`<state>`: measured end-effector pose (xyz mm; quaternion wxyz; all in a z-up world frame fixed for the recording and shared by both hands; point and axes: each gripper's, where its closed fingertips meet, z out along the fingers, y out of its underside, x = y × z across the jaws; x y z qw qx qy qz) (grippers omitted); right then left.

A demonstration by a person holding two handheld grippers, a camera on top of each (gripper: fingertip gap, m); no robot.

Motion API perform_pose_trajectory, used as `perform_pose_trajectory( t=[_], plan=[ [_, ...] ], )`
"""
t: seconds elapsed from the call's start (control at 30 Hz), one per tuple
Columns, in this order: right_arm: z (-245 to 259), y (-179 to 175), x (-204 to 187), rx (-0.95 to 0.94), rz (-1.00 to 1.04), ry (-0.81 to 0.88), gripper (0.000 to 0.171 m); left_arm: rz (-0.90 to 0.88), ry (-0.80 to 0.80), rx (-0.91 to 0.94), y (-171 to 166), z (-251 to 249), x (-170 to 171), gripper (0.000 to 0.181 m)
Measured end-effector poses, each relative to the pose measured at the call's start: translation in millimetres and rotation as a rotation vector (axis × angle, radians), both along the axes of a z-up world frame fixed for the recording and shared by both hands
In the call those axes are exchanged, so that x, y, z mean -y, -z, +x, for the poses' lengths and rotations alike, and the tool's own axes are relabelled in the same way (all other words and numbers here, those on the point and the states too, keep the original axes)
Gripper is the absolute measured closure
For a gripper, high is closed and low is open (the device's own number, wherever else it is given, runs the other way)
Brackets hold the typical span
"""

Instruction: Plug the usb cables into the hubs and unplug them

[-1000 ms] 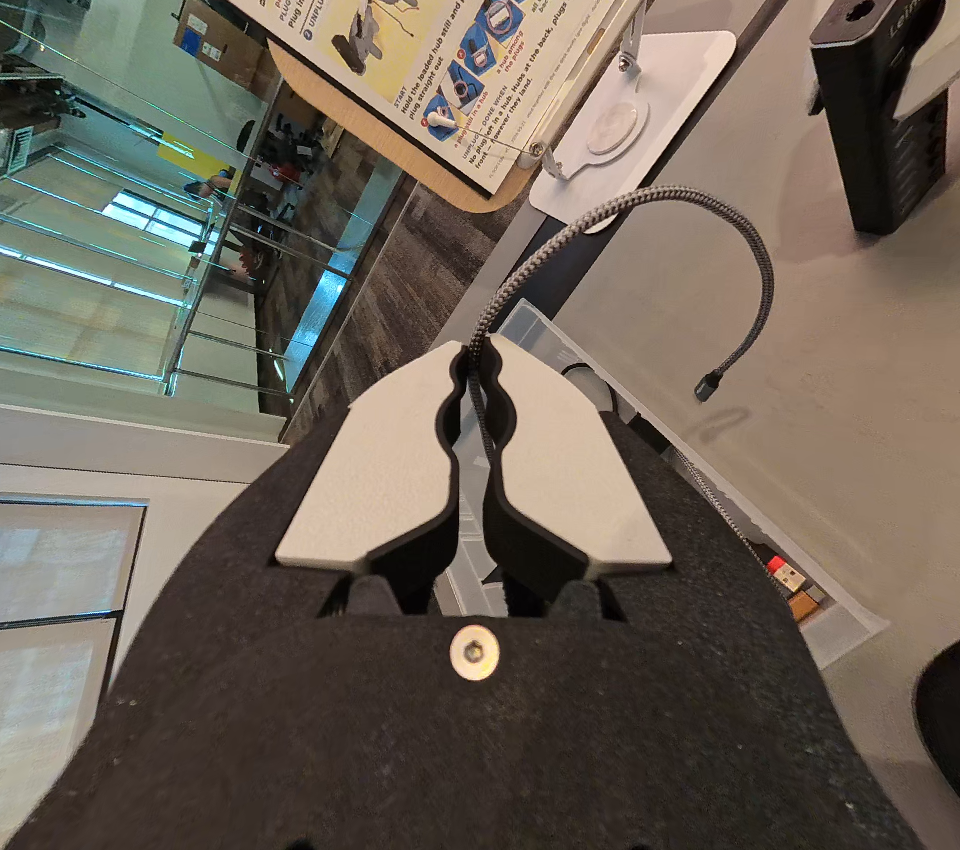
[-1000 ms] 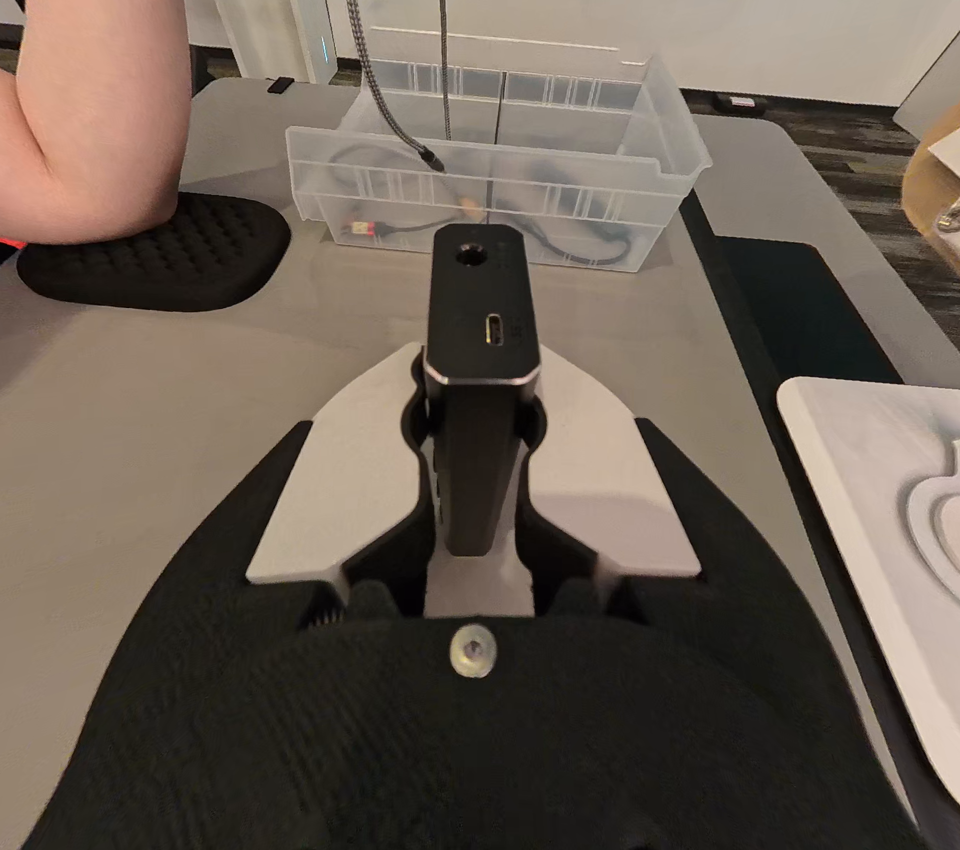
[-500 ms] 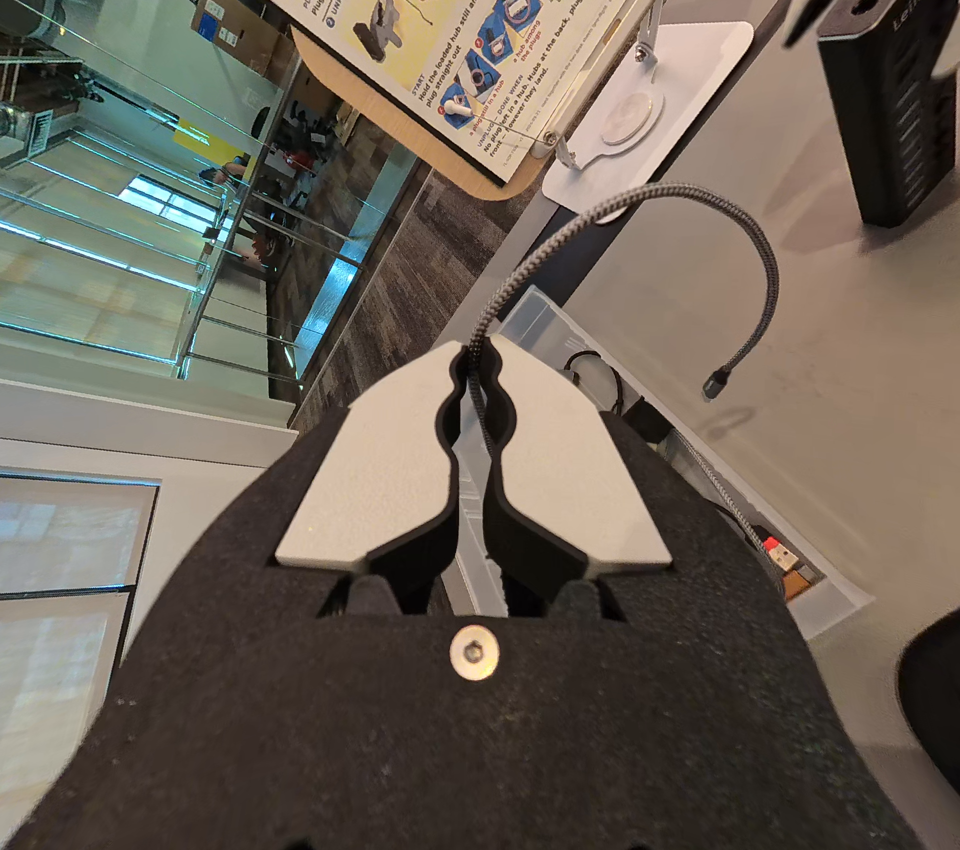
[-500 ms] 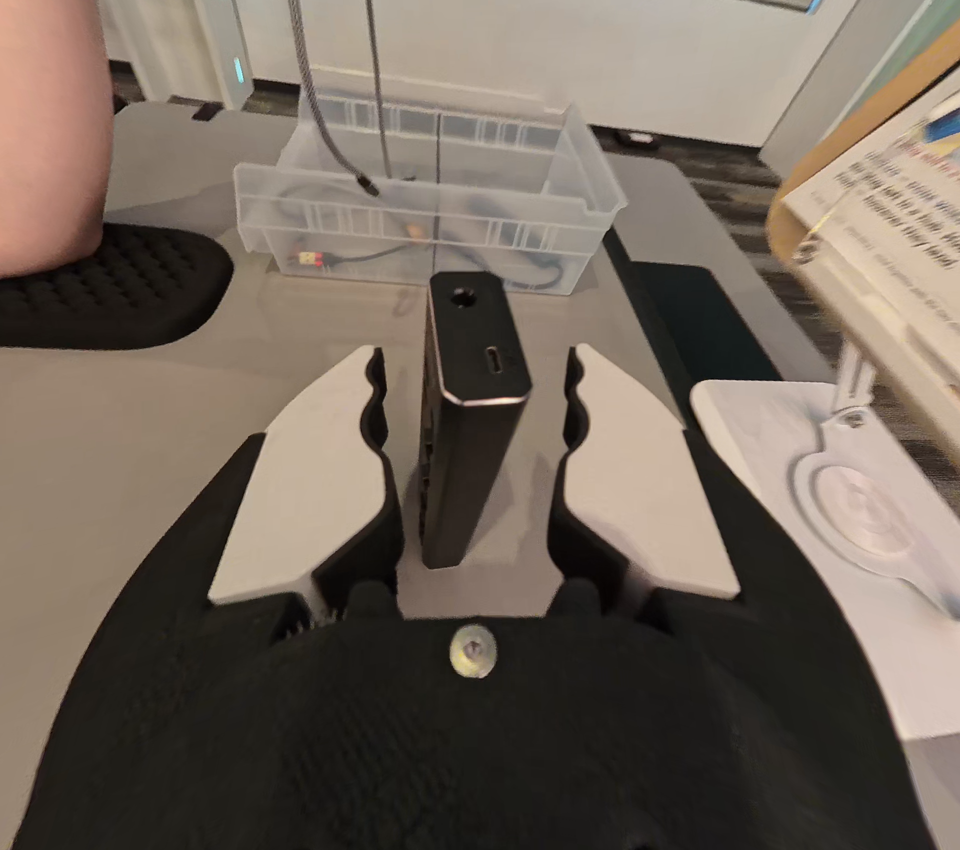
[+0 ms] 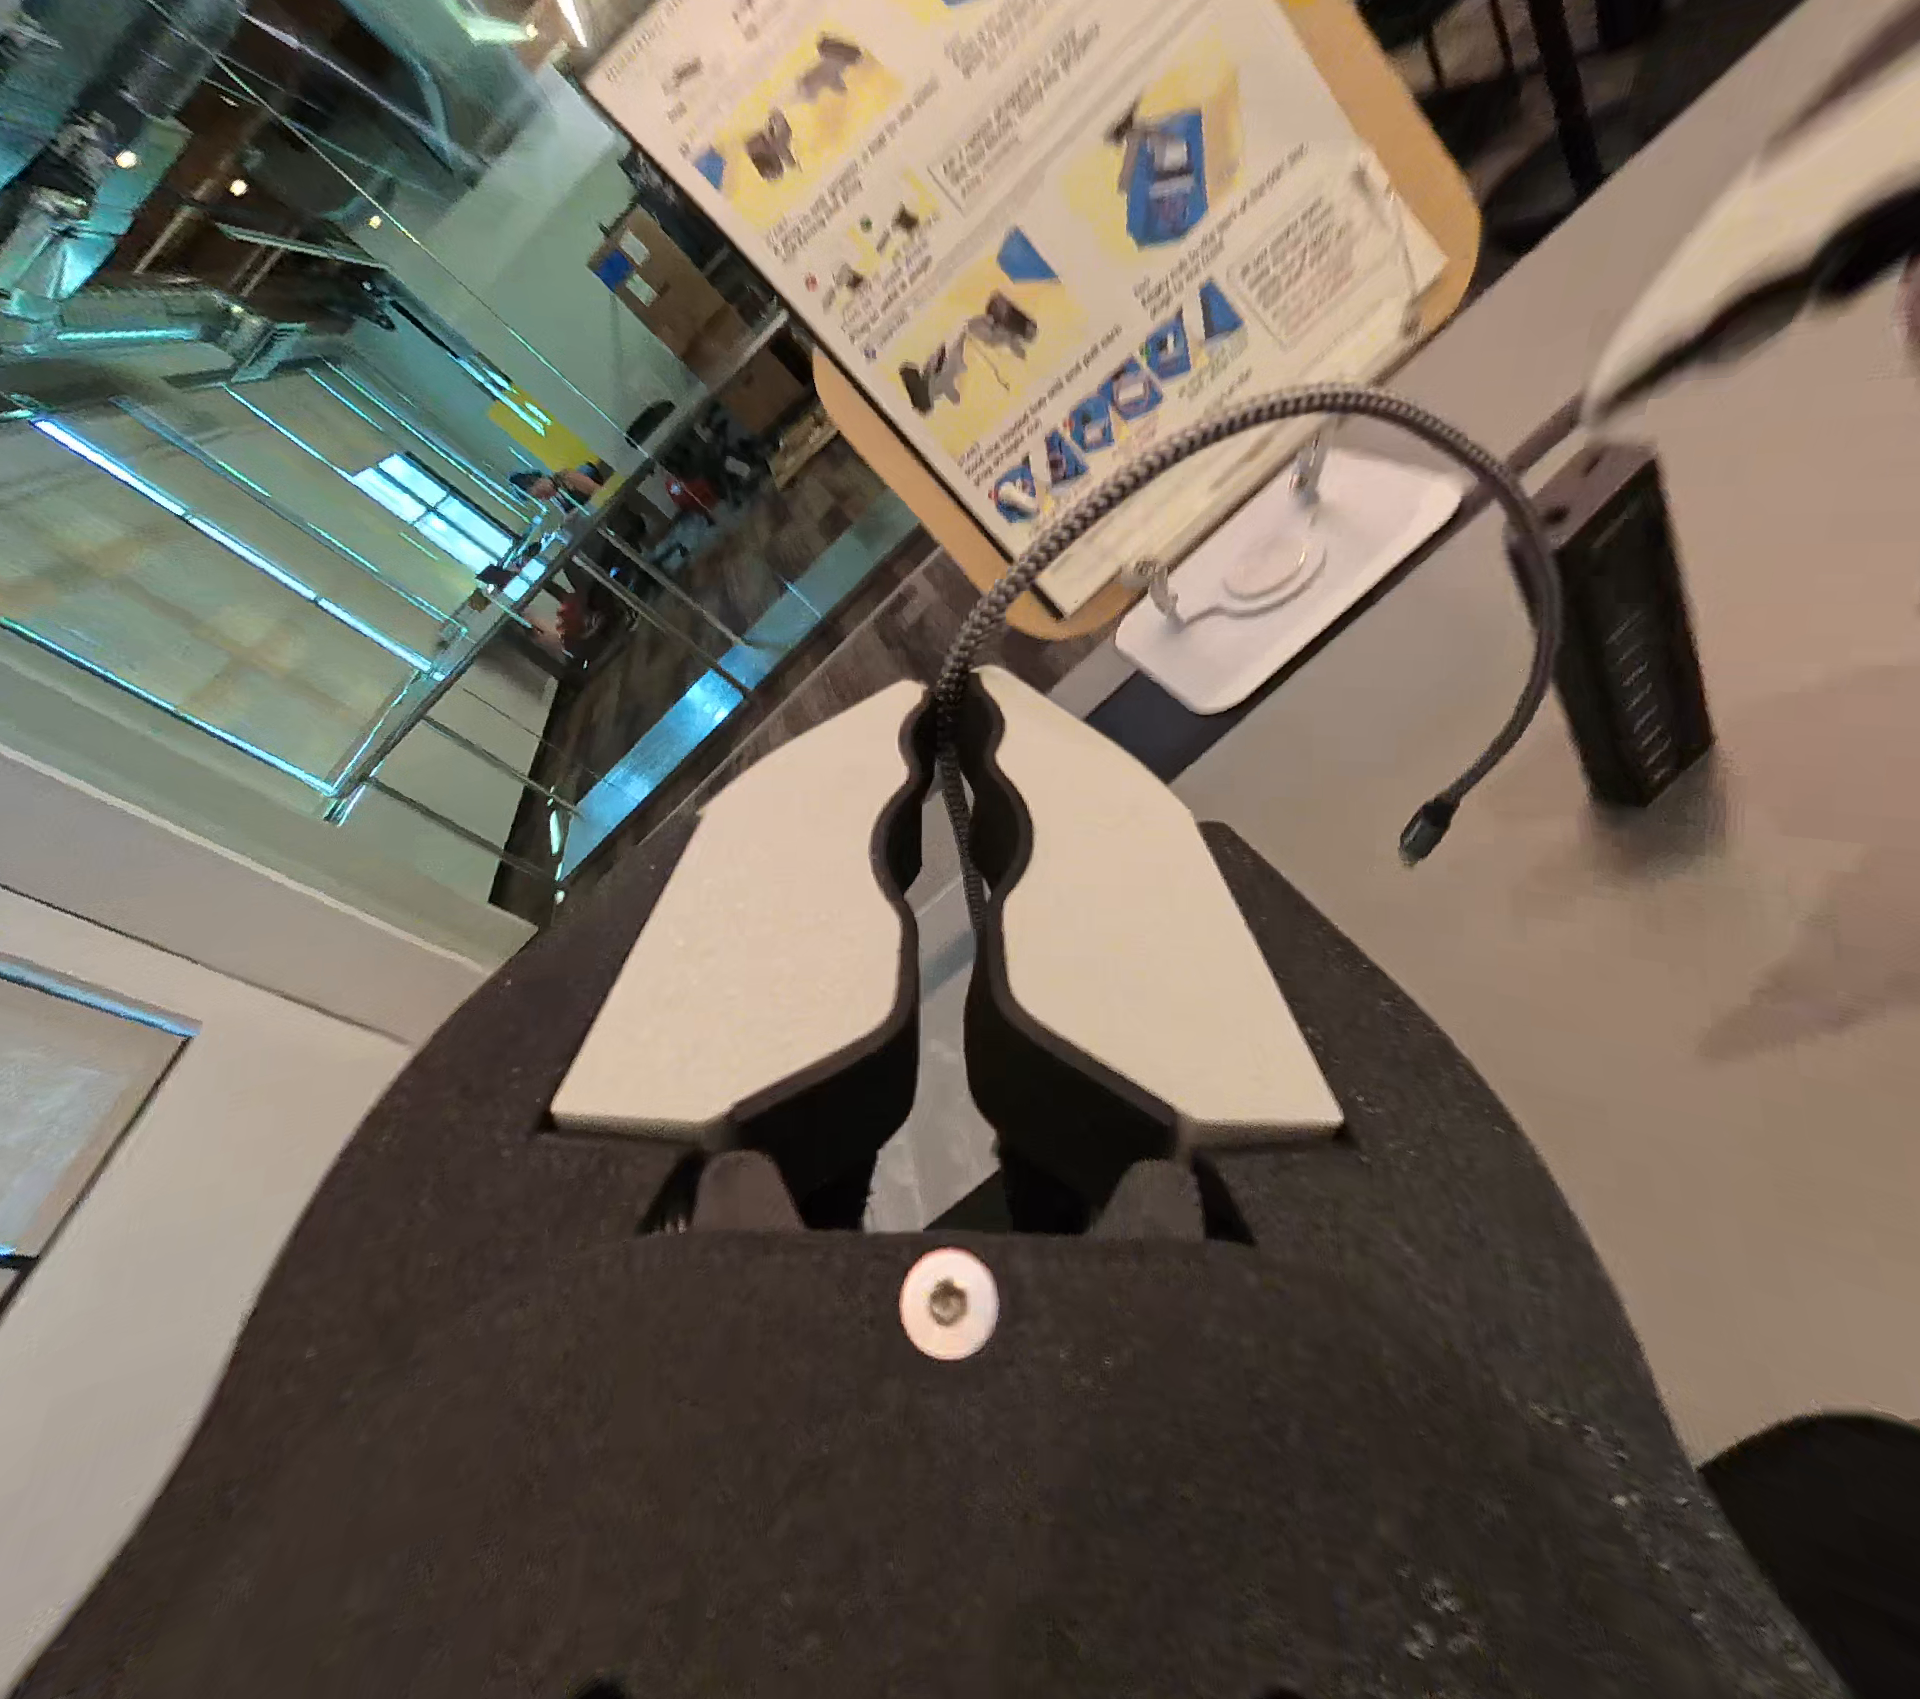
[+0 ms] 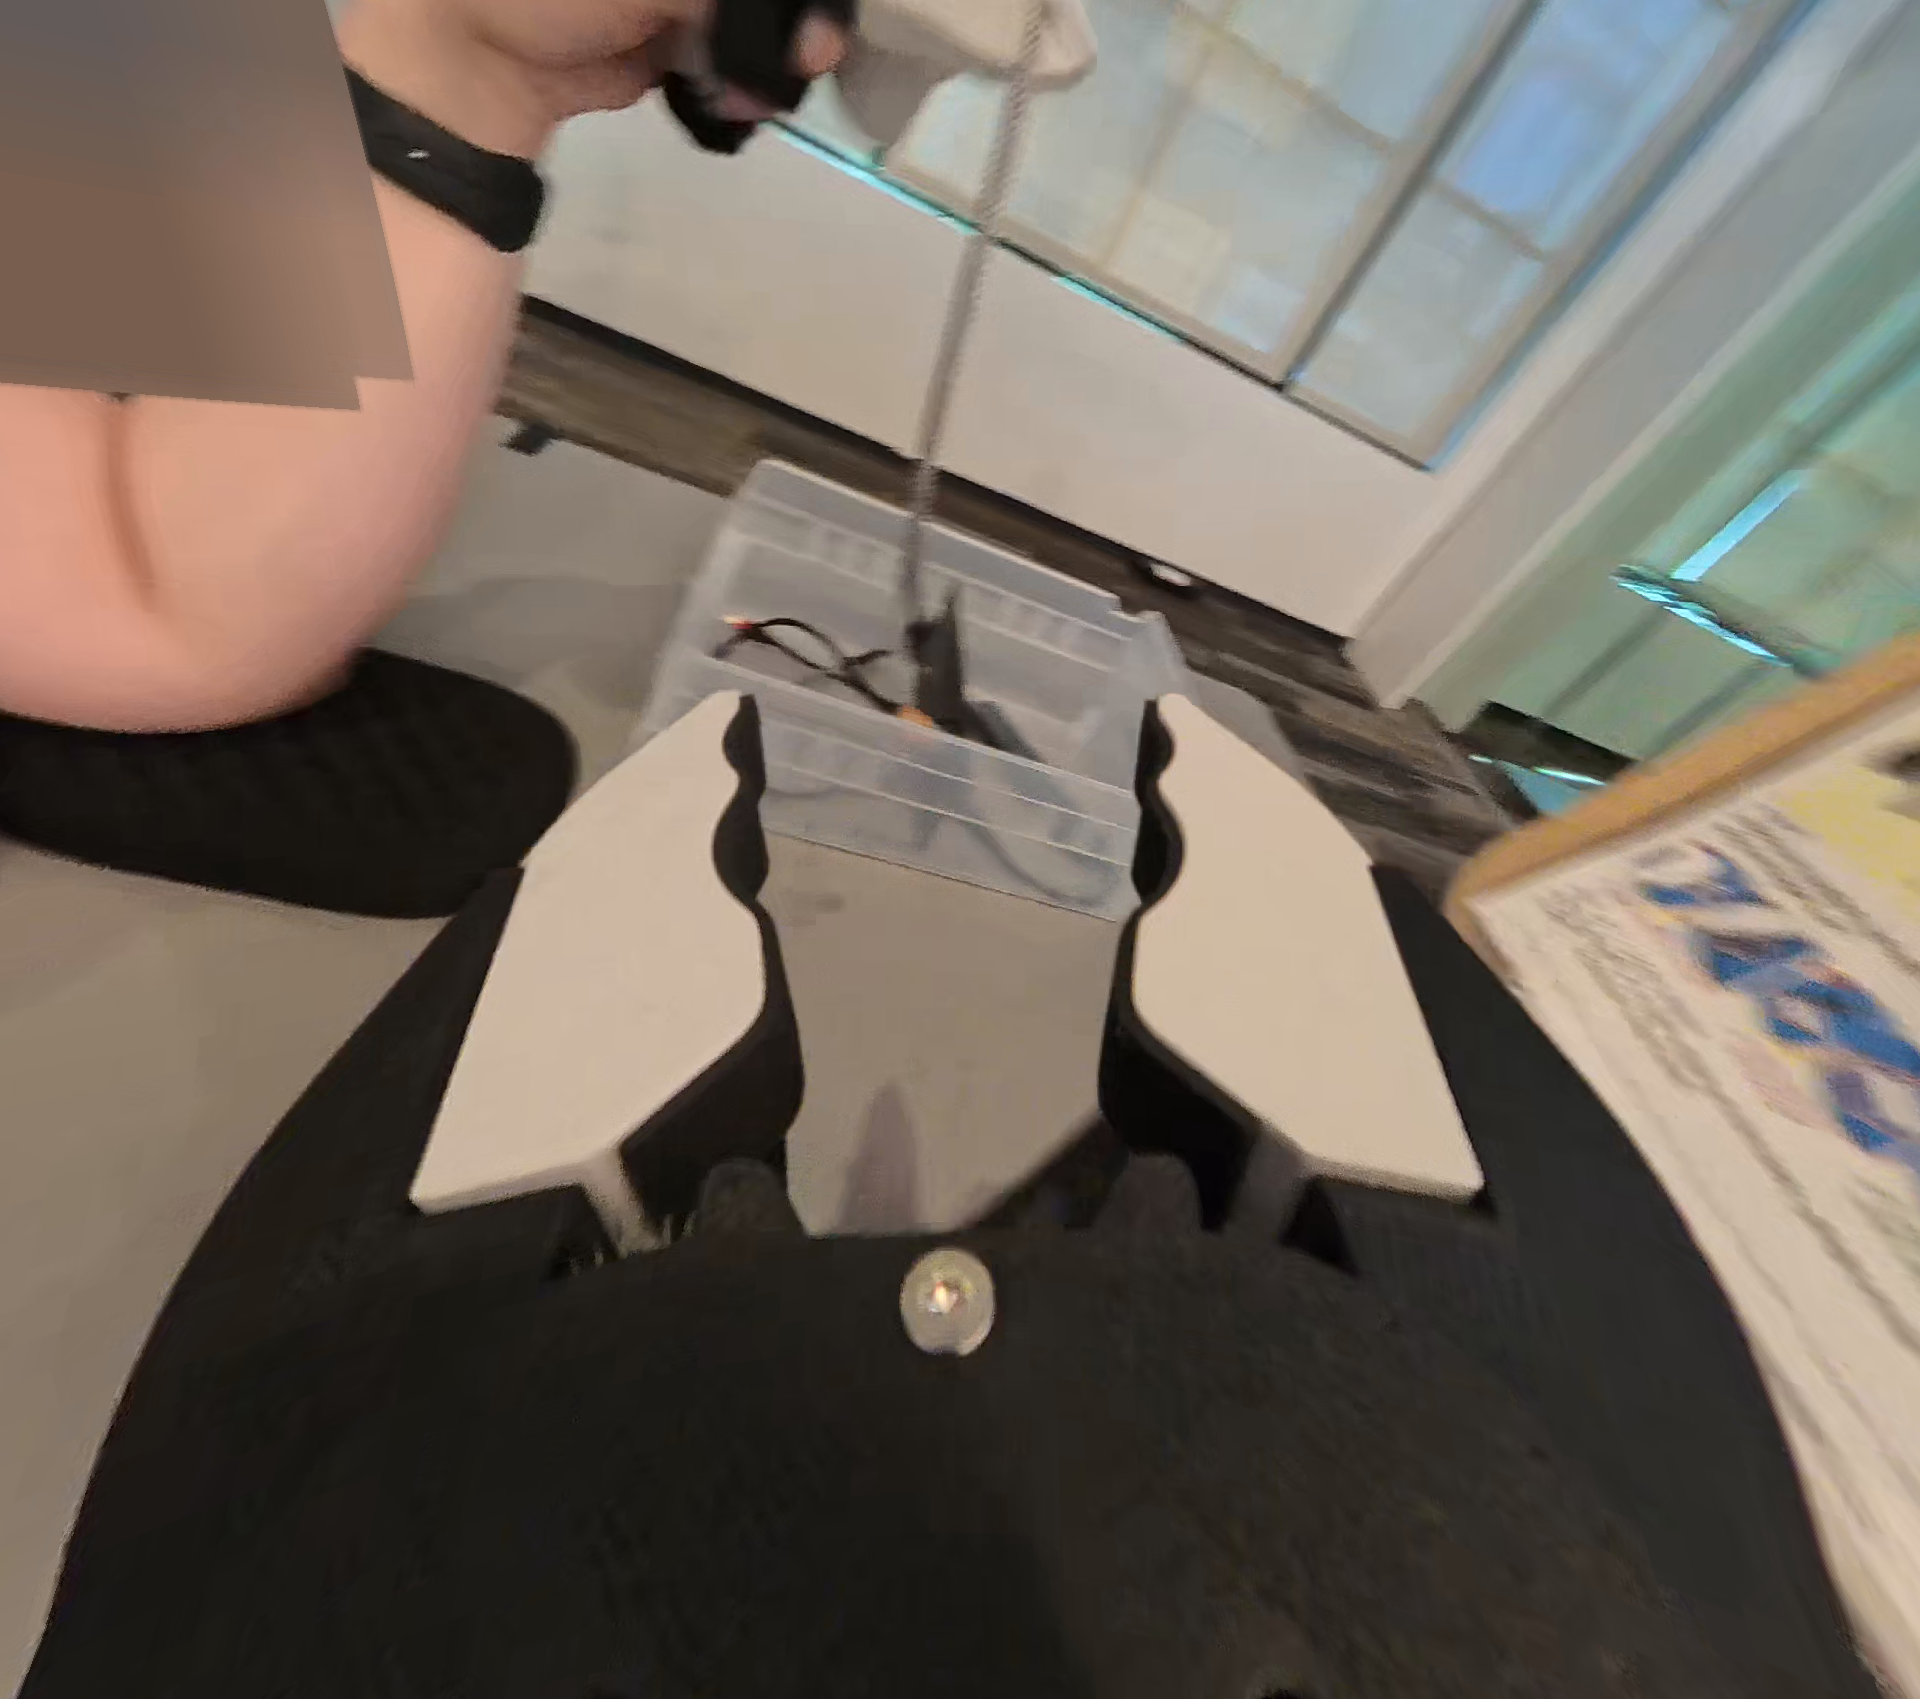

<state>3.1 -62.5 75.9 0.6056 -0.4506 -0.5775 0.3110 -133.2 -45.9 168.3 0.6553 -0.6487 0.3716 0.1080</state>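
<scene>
Braided cable (image 5: 1226, 454) sat pinched between the closed fingers of the left gripper (image 5: 951, 693), arching up and over so its small plug (image 5: 1421, 828) hung in the air just beside the black USB hub (image 5: 1621, 641), not touching it. That hub stood upright on the grey table (image 5: 1558, 1078). Spread wide, the right gripper (image 6: 945, 714) held nothing; beyond it lay a clear plastic bin (image 6: 935, 776) with more cables inside.
</scene>
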Motion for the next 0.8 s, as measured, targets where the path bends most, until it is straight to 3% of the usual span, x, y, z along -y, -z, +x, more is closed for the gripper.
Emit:
perform_pose_trajectory(
  t=[0.13,0.3,0.47,0.7,0.8],
  plan=[
    [-47,34,41,0.074,-0.026,-0.147,0.101,0.078,0.091,0.186,-31,22,35,0.178],
    [-79,50,43,0.027,-0.048,-0.089,0.098,0.113,0.376,0.378,-58,54,92,0.178],
    [-119,42,27,-0.096,-0.208,-0.066,0.100,0.093,0.465,0.444,-64,58,105,0.178],
    [-160,60,-22,0.000,-0.216,0.144,0.107,0.187,0.630,0.612,-89,33,144,0.178],
    [-179,74,-34,0.040,-0.281,0.156,0.108,0.212,0.747,0.666,-96,20,169,0.179]
  ],
)
